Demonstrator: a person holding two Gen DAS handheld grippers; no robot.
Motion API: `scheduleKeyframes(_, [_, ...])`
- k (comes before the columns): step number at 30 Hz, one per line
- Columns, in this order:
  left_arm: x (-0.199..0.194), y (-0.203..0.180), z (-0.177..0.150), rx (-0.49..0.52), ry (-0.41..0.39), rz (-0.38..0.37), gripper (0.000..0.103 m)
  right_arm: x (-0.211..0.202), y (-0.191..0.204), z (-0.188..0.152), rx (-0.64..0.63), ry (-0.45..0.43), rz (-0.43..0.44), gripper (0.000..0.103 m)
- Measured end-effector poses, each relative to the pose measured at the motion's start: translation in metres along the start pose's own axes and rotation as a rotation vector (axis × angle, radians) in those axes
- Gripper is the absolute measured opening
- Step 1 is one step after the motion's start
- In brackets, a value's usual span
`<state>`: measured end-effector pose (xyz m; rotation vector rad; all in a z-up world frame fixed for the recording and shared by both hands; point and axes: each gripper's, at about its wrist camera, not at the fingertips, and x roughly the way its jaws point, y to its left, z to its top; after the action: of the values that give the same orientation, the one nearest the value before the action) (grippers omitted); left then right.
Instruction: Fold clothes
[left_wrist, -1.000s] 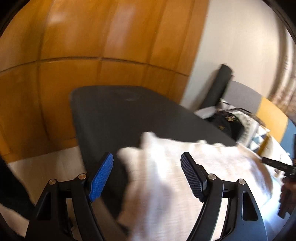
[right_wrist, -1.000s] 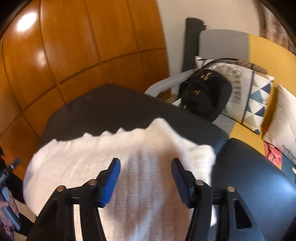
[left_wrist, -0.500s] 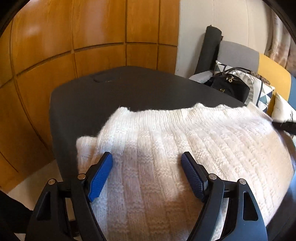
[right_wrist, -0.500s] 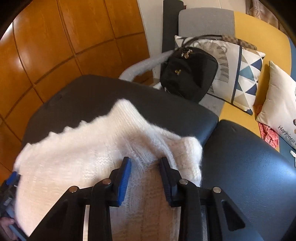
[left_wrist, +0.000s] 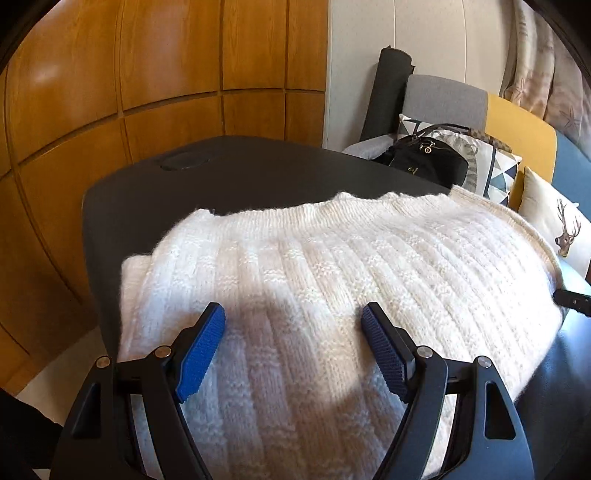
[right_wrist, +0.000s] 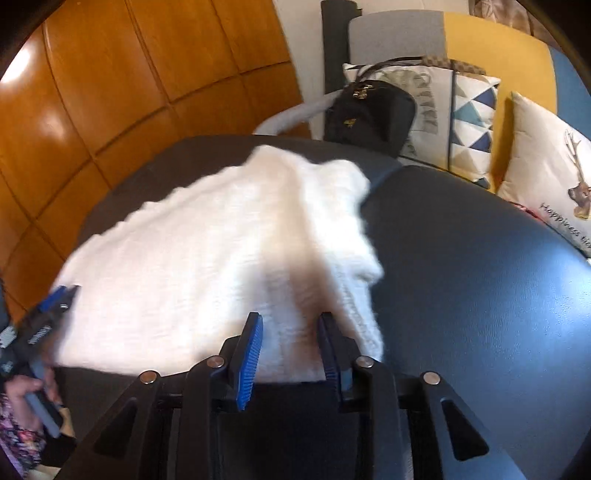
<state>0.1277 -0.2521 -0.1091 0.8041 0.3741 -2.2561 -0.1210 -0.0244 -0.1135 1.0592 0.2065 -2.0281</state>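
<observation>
Broadly, a white knitted sweater (left_wrist: 332, 266) lies spread across a dark table (left_wrist: 229, 173), its ribbed neckline toward the far edge and one side folded over so a doubled layer runs along the right part of the cloth. The left gripper (left_wrist: 293, 350) hangs just above the near part of the knit with its blue-padded fingers (left_wrist: 201, 350) spread wide — nothing sits between them, and its shadow falls on the wool below.

From the right wrist view, the right gripper (right_wrist: 290, 350) has its fingers drawn close together on the near edge of the sweater (right_wrist: 221, 251), pinching a narrow strip of the folded layer; the picture is blurred, so how firmly they bite I cannot tell. The left gripper (right_wrist: 55, 299) shows at the far left edge of that view — held in a hand (right_wrist: 26, 391).

Beyond the table stand wood-panelled doors (left_wrist: 166, 74), a black handbag (right_wrist: 369, 110) and patterned cushions (right_wrist: 472, 110) on a sofa.
</observation>
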Motion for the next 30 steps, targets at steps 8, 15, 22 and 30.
scheduleKeyframes(8, [0.012,-0.022,0.008,0.062,0.025,-0.005,0.081,0.001,-0.015,0.009,0.026,-0.04,-0.074,0.027])
scheduleKeyframes(15, [-0.011,0.001,-0.004,-0.061,-0.007,0.041,0.081,-0.009,0.027,0.025,-0.035,-0.097,0.022,0.037])
scheduleKeyframes(22, [-0.02,0.013,-0.021,-0.015,-0.042,0.058,0.081,0.039,0.045,0.038,-0.112,0.001,-0.051,0.038])
scheduleKeyframes(30, [-0.035,0.005,-0.013,0.011,-0.12,0.028,0.081,0.031,0.042,0.037,-0.046,-0.026,-0.02,0.041])
